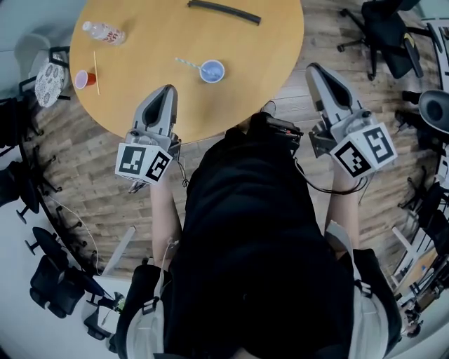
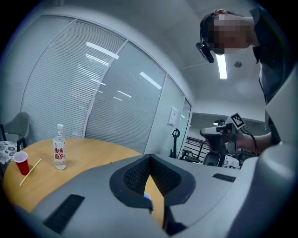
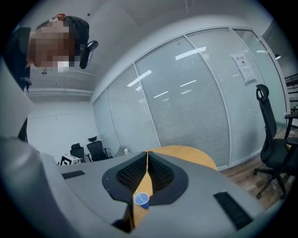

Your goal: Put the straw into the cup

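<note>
While the person stood at the near edge of the round surface (image 1: 154, 35), both tools were shut w/ nothing in them. The left tool (image 1: 168, 90) had its jaws pressed tip to tip in the left gripper view. The right tool (image 1: 315, 69) looked the same in the right gripper view. The left tool hung over the near edge of the surface. The right tool was off to the right side, over the floor.

The blue cup (image 1: 212, 71) stood ahead of the left tool & a bit to its right. A striped straw (image 1: 186, 63) touched the cup's left side, w/ its long way going left to right. I couldn't tell if its end was in the cup or just lay against it.

The red cup (image 1: 84, 78) stood near the far left edge. A yellow straw (image 1: 96, 72) lay flat just beside it, on its right. It was not in that cup. Its long way pointed away from the person.

The left tool was nearer to both cups & both straws. The right tool was well apart from all of them. So I think the left tool was the one to go, prob. opening first & closing across the straw's thin side.

Count: 2 tools, 2 cups, 2 straws, 1 bottle (image 1: 104, 32), 1 black strip (image 1: 224, 12).
</note>
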